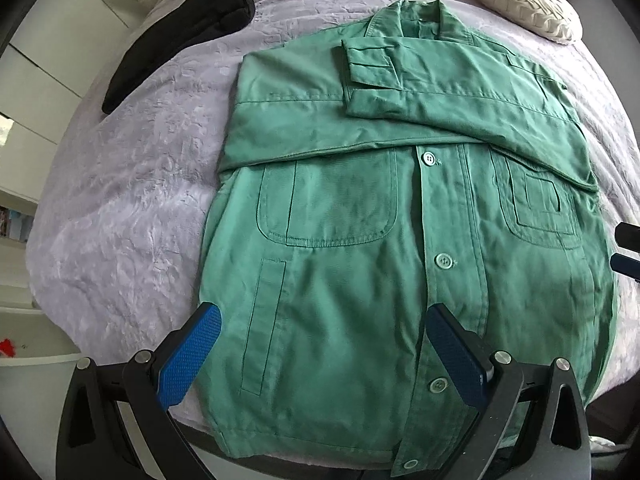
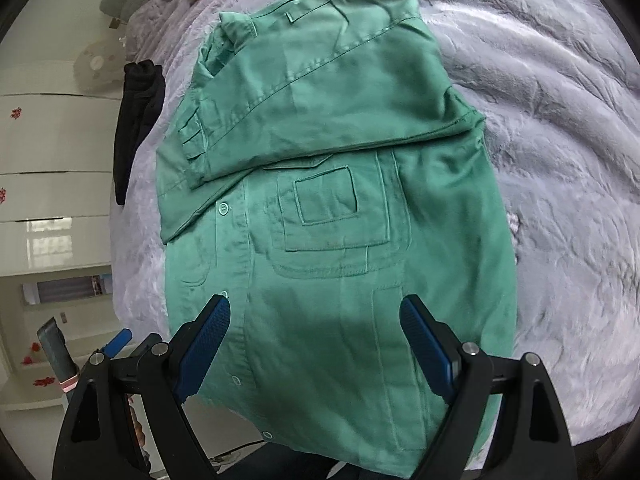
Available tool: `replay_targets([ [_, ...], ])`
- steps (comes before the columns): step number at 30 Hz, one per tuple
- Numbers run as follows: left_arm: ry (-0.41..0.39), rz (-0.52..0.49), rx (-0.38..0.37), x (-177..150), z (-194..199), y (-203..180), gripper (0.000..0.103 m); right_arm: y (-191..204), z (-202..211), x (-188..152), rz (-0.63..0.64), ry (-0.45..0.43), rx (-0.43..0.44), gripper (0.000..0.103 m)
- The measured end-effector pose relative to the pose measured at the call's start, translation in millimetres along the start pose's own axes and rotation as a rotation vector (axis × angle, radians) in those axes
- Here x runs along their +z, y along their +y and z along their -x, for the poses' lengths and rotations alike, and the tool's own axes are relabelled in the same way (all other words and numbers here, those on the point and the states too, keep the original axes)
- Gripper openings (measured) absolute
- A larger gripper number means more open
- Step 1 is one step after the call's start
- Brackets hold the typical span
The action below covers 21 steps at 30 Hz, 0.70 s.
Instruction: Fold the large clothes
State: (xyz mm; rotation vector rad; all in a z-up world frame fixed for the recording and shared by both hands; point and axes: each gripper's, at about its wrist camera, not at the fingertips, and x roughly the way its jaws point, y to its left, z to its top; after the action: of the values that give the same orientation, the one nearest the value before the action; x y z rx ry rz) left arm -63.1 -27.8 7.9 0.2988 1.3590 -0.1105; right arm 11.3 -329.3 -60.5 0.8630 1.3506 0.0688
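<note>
Lilac bedspread [image 1: 132,208] under green jacket [image 1: 360,264], hem cut off behind both wide-open tools [image 1: 324,356] [image 2: 316,344].

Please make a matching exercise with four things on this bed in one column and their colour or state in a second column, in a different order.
Things:
1. jacket
2. folded garment
3. cushion
4. left gripper

Descriptions:
A. black, lying beside the jacket
B. cream, near the collar end
C. green, both sleeves folded across the chest
D. open, over the jacket's hem

Pairs: 1-C, 2-A, 3-B, 4-D
</note>
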Motion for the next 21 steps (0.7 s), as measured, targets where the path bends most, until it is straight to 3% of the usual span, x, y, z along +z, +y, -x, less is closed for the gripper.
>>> replay_targets([
  [15,0.043,-0.069,-0.047,-76.1,-33.6,52.3,0.103,7.3,-28.1,-120.1,-0.128,-0.02,-0.054,0.089],
  [18,0.032,-0.067,-0.052,-82.8,-30.1,60.9,0.103,16.3,-28.1,-130.3,-0.101,-0.032,-0.082,0.089],
  [21,0.011,-0.056,-0.062,-86.8,-23.5,70.7,0.103,35.9,-21.4,-136.3,-0.016,-0.076,-0.17,0.089],
])
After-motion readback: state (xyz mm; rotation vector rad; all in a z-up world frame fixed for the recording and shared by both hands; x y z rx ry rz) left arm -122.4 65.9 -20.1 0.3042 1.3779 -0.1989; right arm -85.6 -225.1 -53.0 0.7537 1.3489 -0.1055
